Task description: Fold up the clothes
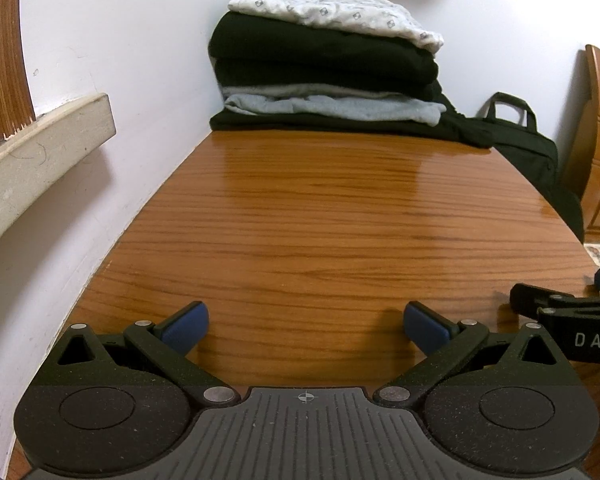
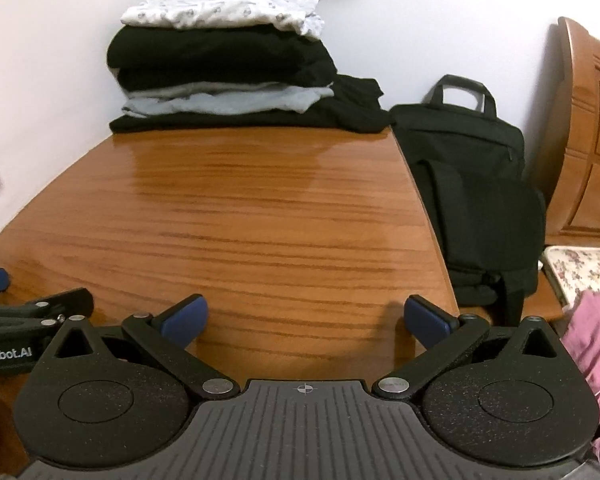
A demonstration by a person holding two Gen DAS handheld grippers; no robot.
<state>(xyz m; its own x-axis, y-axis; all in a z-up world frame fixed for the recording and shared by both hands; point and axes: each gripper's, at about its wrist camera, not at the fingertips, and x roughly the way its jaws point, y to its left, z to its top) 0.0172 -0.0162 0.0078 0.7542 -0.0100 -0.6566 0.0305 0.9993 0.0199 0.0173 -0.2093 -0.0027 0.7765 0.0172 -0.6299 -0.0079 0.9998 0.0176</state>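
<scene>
1. The left gripper (image 1: 306,328) hangs low over the near end of a glossy wooden table (image 1: 320,220), its blue-padded fingers (image 1: 184,326) spread wide and gripping nothing; whether the tips touch the wood cannot be told.

2. The right gripper (image 2: 306,322) sits just beside it near the table's right edge, likewise fully released, with bare wood showing between its blue pads (image 2: 426,322).

3. Each tool shows at the margin of the other's view, the two side by side and close.

4. A stack of folded clothes (image 1: 332,68) rests at the far end of the table, pushed into the corner of the white wall (image 1: 140,60): a white patterned garment (image 2: 224,8) on top, thick black pieces beneath, pale grey layers lower down, and a black garment (image 2: 356,104) at the bottom spilling towards the table's right edge.

5. The open stretch of tabletop between the grippers and the stack is unobstructed.

6. A black bag (image 2: 472,184) with carry handles stands off the table's right side, in front of carved wooden furniture (image 2: 592,140).

7. A floral-print cushion (image 2: 584,268) and a patch of pink fabric (image 2: 596,340) show at the right wrist view's right edge.
</scene>
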